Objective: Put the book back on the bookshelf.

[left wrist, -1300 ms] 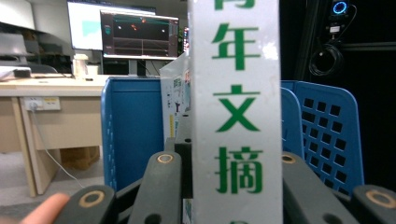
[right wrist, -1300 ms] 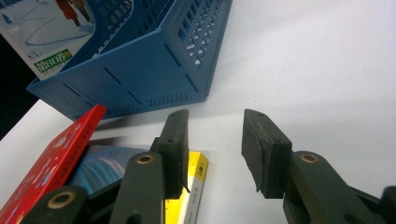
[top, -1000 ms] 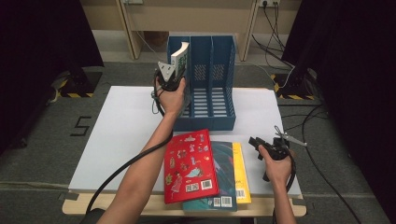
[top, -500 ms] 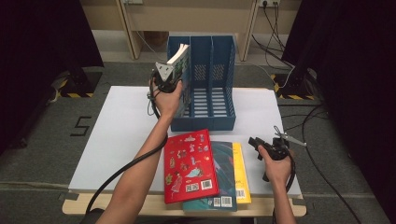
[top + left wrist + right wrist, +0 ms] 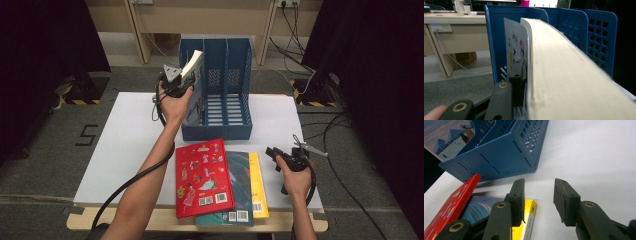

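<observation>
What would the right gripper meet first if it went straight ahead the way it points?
Probably the blue file holder: the right gripper, jaws open, points over bare white table toward its corner, though depth is unclear.

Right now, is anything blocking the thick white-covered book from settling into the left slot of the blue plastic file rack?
Nothing visible does. The thick white-covered book already stands tilted in the left slot of the blue plastic file rack, which holds nothing else in view. The left gripper sits at its near edge, jaws just opening, one jaw beside the cover.
</observation>
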`<state>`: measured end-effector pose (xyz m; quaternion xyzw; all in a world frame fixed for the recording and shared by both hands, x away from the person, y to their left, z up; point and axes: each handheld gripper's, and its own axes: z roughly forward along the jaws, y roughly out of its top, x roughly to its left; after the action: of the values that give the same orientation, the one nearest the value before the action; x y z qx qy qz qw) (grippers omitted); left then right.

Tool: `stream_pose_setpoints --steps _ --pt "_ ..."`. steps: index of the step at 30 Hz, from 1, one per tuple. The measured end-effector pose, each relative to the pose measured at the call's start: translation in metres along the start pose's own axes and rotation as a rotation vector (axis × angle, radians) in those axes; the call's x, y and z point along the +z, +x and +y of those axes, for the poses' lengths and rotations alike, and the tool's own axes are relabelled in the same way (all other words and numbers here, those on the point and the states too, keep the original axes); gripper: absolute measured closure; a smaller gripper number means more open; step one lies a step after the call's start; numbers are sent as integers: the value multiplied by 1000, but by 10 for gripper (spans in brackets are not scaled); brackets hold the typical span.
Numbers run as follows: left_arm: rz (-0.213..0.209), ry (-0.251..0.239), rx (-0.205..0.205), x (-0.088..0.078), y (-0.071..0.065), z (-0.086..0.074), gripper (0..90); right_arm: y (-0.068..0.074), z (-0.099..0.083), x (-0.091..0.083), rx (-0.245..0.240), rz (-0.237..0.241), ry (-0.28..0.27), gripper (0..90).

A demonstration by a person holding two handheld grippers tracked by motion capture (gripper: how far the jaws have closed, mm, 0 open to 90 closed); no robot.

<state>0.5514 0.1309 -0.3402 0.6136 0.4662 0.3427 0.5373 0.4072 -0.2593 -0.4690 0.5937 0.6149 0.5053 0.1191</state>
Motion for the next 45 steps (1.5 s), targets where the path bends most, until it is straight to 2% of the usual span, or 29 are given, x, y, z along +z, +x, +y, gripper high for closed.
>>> stream_pose_setpoints --steps 3,4,6,7,13,24,29,33,35,42,45 --pt "-1 7 5 -2 -1 0 647 0 0 0 -2 -1 2 618" --pt "-5 7 -11 -5 -1 -1 648 0 0 0 -8 -5 1 617" --pt "1 11 -19 -7 -1 -2 636 0 0 0 -2 -2 0 617" --pt "0 13 -19 -8 0 -3 634 1 -1 0 17 2 8 617" --pt "-2 32 -25 -15 -2 -6 633 1 -1 1 7 2 6 616" --pt "12 59 -19 -15 -1 -8 707 1 -1 0 12 0 6 615" --pt "10 90 -9 -14 -1 -5 724 1 -1 0 12 -1 9 615" --pt "-2 96 -1 -14 -1 -4 729 2 -1 0 13 1 10 614" --pt "-29 91 4 -13 1 -4 730 1 -1 0 13 0 11 614" --pt "-45 81 5 -13 3 -5 731 0 -1 0 11 -2 16 614" --pt "-58 71 -9 -12 4 -5 734 0 0 -1 10 -1 16 614"
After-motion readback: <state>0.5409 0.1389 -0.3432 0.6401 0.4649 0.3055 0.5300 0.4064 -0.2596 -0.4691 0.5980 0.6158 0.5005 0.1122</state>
